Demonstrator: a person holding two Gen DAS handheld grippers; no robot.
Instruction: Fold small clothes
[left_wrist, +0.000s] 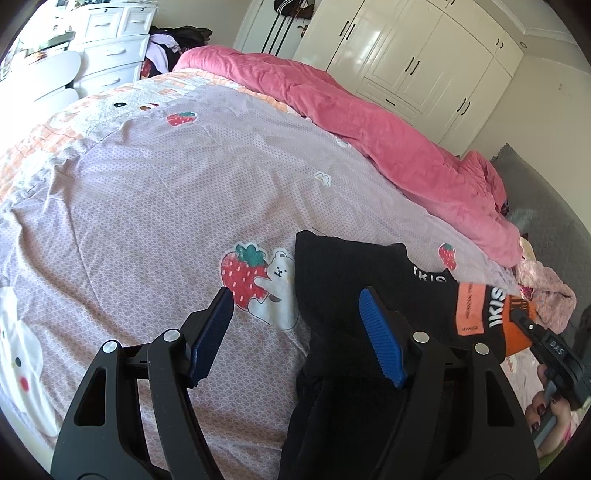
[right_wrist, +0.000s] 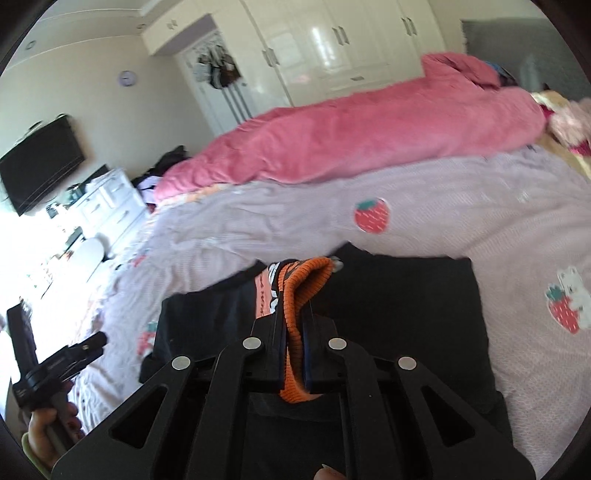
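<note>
A small black garment (left_wrist: 354, 295) with an orange ribbed band (left_wrist: 480, 314) and white lettering lies on the lilac strawberry-print bedsheet (left_wrist: 147, 206). My left gripper (left_wrist: 295, 314) hovers open over the garment's left edge, its blue pads (left_wrist: 380, 339) apart with nothing pressed between them. In the right wrist view my right gripper (right_wrist: 295, 314) is shut on the orange ribbed band (right_wrist: 299, 291), which is lifted and bunched above the black cloth (right_wrist: 406, 317). The same gripper (left_wrist: 517, 317) shows at the right of the left wrist view, held by a hand.
A rolled pink duvet (left_wrist: 369, 125) lies along the far side of the bed. White wardrobes (left_wrist: 406, 55) stand behind it, white drawers (left_wrist: 110, 48) at the far left. Pink clothes (left_wrist: 546, 295) are heaped to the right. My left gripper (right_wrist: 85, 347) shows at the lower left.
</note>
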